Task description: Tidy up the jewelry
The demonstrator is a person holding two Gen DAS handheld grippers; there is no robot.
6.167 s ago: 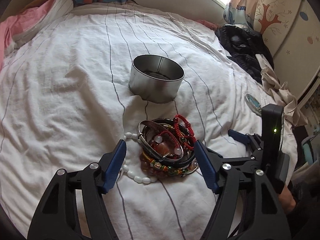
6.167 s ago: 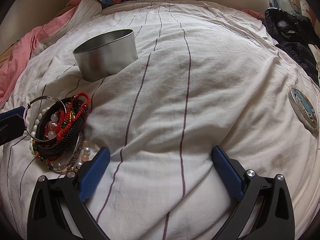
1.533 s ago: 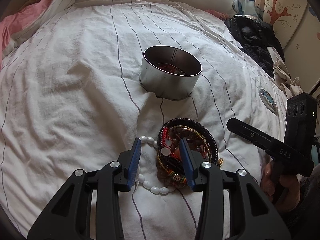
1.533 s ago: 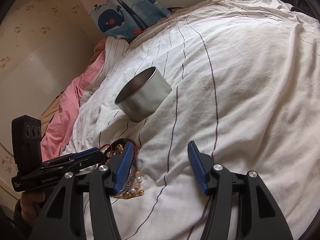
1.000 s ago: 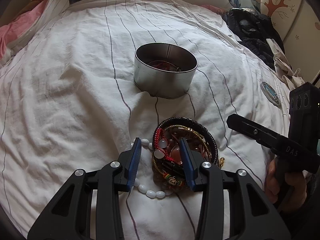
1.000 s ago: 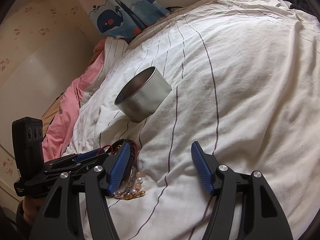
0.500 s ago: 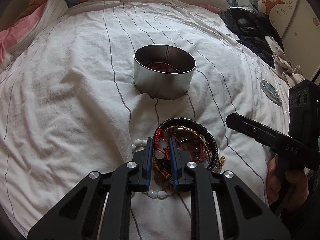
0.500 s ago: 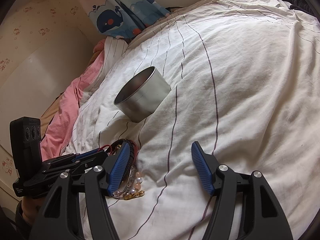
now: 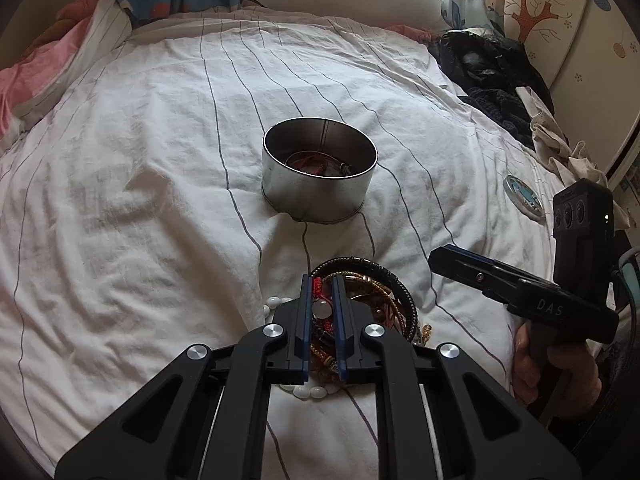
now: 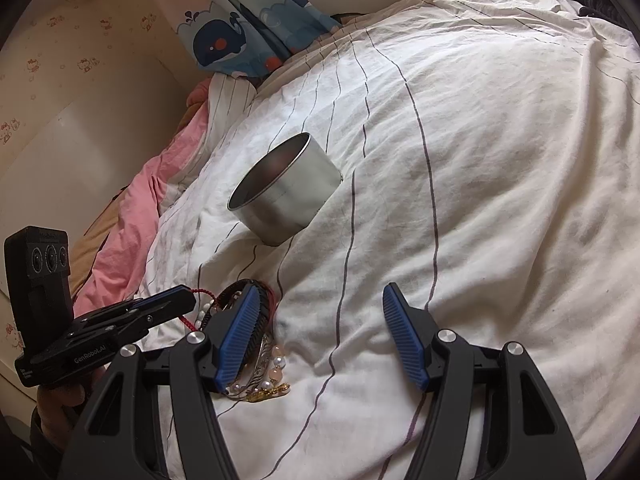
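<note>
Left wrist view: the left claw (image 9: 320, 308) is closing, its jaws far narrower than a second ago, when they stood apart over the jewelry pile (image 9: 368, 304). Between the blue pads now sit a red cord bracelet (image 9: 318, 286) and a white bead (image 9: 321, 309), and the pads appear to press on them, so the pick of the next piece is probably under way. The rest of the pile lies on the bed (image 9: 140, 208) directly under and just right of this claw. The metal tin (image 9: 320, 180), straight ahead of the claw and apart from the pile, already holds red and metallic pieces, so the sorting is partly done. The right claw (image 10: 320, 336) holds as before, jaws wide and empty, its left pad just beside the pile. Readable writing: "DAS" on the right unit's body in the left wrist view, and "GenRobot.AI" on the left unit's body in the right wrist view.
</note>
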